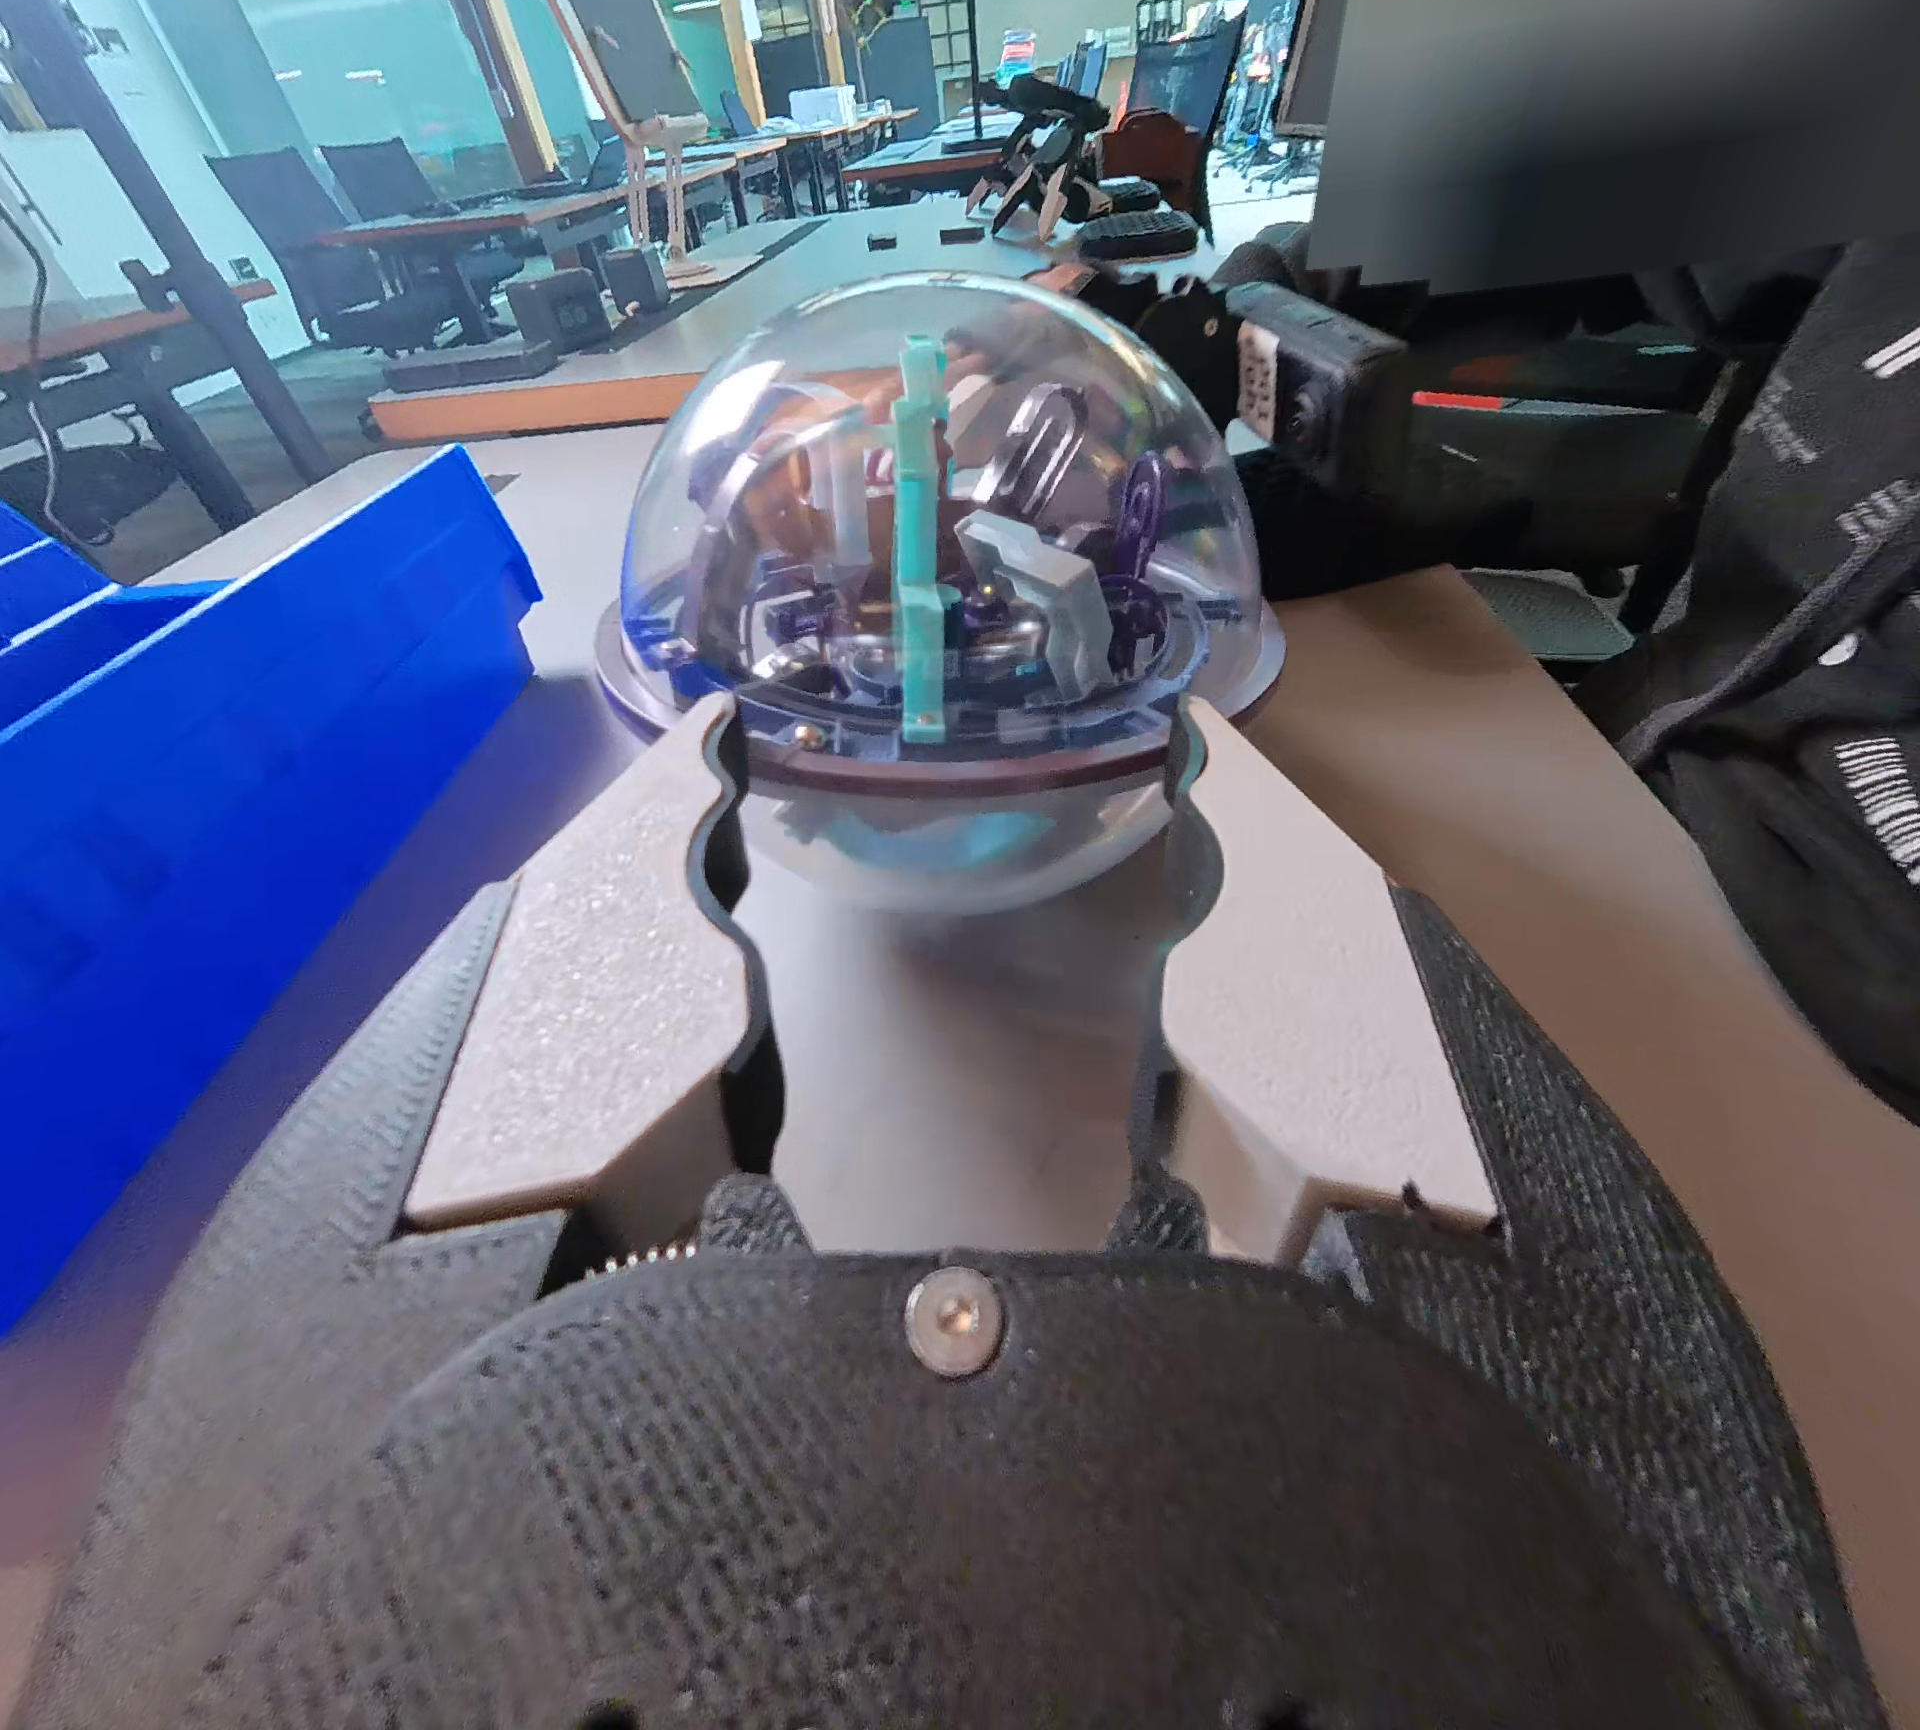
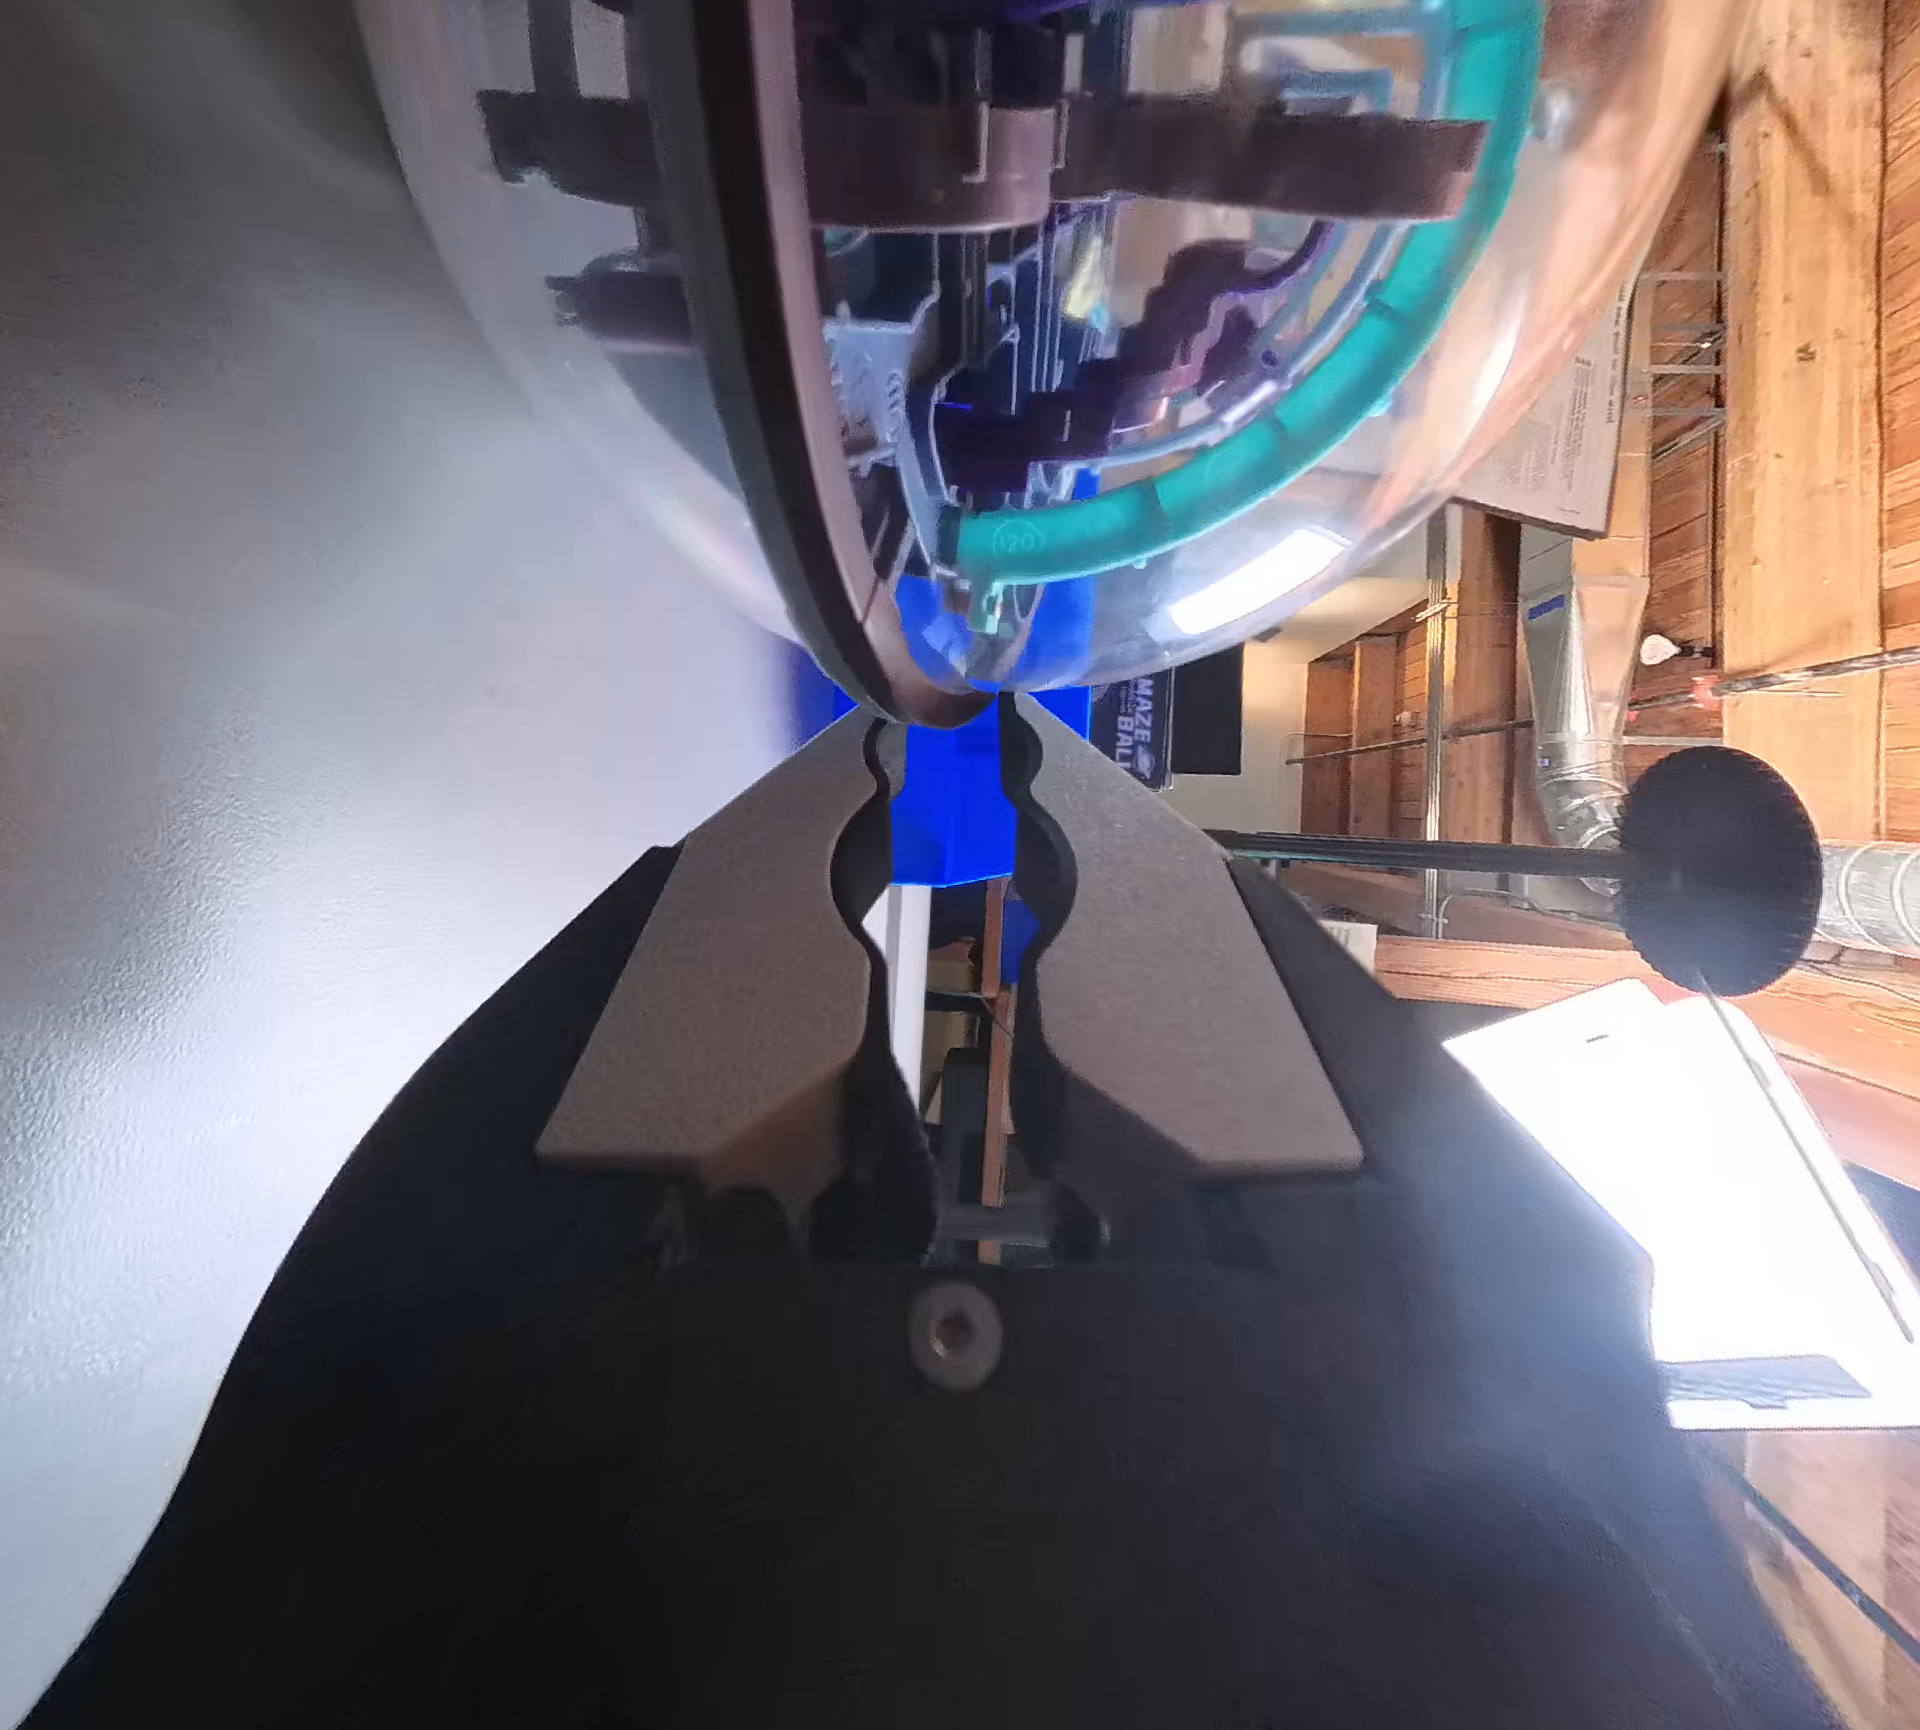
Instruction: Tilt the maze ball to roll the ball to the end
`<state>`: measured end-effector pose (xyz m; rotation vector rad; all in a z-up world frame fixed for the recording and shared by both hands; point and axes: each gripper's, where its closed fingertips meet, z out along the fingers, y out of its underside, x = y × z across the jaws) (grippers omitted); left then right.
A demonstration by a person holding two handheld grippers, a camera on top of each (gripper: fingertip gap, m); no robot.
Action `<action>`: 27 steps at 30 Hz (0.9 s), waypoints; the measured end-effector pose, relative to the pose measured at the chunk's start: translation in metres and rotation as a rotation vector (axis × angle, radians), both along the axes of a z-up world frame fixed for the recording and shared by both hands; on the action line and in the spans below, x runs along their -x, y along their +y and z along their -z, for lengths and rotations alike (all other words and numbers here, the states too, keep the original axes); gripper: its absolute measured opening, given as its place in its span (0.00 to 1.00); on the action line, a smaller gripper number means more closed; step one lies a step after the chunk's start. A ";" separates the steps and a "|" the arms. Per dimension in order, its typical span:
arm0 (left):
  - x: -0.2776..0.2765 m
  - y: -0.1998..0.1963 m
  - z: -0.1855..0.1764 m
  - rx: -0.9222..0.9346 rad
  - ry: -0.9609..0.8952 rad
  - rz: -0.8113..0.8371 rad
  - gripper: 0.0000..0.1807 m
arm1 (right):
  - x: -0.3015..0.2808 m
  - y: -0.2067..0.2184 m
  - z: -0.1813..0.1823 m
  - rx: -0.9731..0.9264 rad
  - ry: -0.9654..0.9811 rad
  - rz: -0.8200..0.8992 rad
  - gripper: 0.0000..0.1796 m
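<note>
Gripping the clear domed maze ball [image 1: 940,537] by its dark rim, both claws, left [image 1: 961,724] and seemingly right [image 2: 943,719], pinch it.

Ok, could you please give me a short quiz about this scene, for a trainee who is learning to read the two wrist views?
1. In the left wrist view, what stands left of the clear plastic maze sphere?
A. a blue plastic bin
B. a red metal bowl
C. a green glass bottle

2. True or false: the sphere lies inside the bin.

3. Fill in: in the right wrist view, the right gripper pinches the sphere at its dark ____.

Key
1. A.
2. False: the left gripper holds it beside the bin, one finger on each side.
3. Ring: the dark equator ring.
</note>
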<state>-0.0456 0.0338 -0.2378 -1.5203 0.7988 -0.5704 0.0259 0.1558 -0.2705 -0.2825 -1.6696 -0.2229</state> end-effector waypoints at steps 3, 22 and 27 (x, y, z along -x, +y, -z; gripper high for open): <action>-0.002 -0.009 -0.009 -0.034 -0.055 0.070 0.39 | 0.001 -0.001 0.000 -0.032 0.031 -0.032 0.07; -0.016 0.028 0.016 0.235 -0.143 0.224 0.83 | 0.042 0.003 -0.004 -0.032 0.115 -0.122 0.05; -0.014 0.027 0.019 0.167 -0.070 0.145 0.81 | 0.050 0.014 -0.003 0.011 0.100 -0.082 0.15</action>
